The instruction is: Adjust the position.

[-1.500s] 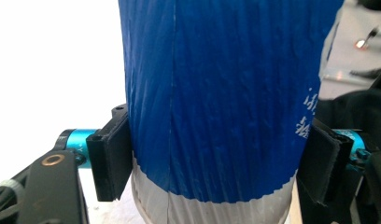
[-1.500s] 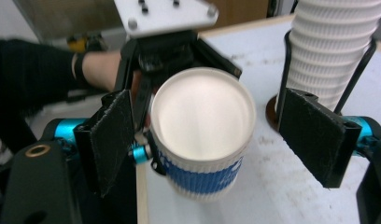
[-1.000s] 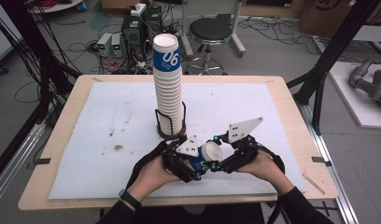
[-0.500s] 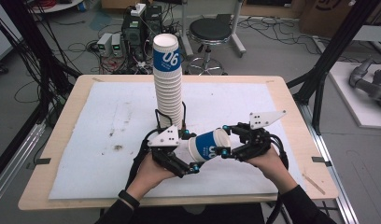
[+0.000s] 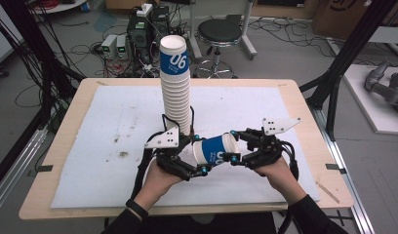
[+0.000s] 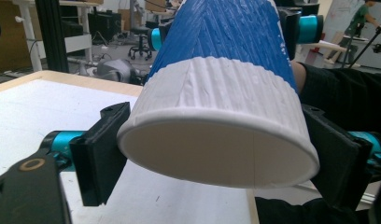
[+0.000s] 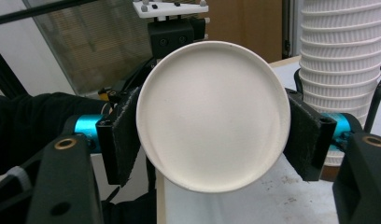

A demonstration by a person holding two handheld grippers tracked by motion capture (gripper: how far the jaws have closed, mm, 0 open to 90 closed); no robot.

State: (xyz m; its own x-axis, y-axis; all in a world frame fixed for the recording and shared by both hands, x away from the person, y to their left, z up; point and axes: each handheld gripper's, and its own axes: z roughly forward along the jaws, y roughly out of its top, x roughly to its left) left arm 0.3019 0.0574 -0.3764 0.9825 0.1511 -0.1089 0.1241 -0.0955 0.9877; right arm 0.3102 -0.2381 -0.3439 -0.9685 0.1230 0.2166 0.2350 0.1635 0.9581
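Paper cup (image 5: 215, 150), white with a blue band, is being held on its side just above the white mat (image 5: 109, 126), near the front edge of the wooden table (image 5: 304, 102) and between the two grippers. It is being gripped at its white, wider end by the left gripper (image 5: 194, 163), whose jaws are being pressed against opposite sides of the rim in the left gripper view, where the cup (image 6: 221, 116) is seen from its open mouth side. Its blue, narrower end is being clamped by the right gripper (image 5: 232, 146); in the right gripper view the round white base of the cup (image 7: 213, 114) is being faced straight on, with a black padded jaw being pressed against each side of it. Both grippers are therefore being kept clenched on the same cup, one at each end.

Just behind the cup, a tall stack of cups (image 5: 176, 83) is being kept upright in a black wire holder (image 5: 164, 122) on the mat, the top cup being marked with a blue band. The ribbed lower part of that stack (image 7: 340, 56) is being seen at the right edge of the right gripper view, close beside the right jaw. The left hand (image 5: 158, 183) and the right hand (image 5: 275, 170) are being brought in from the near side of the table.
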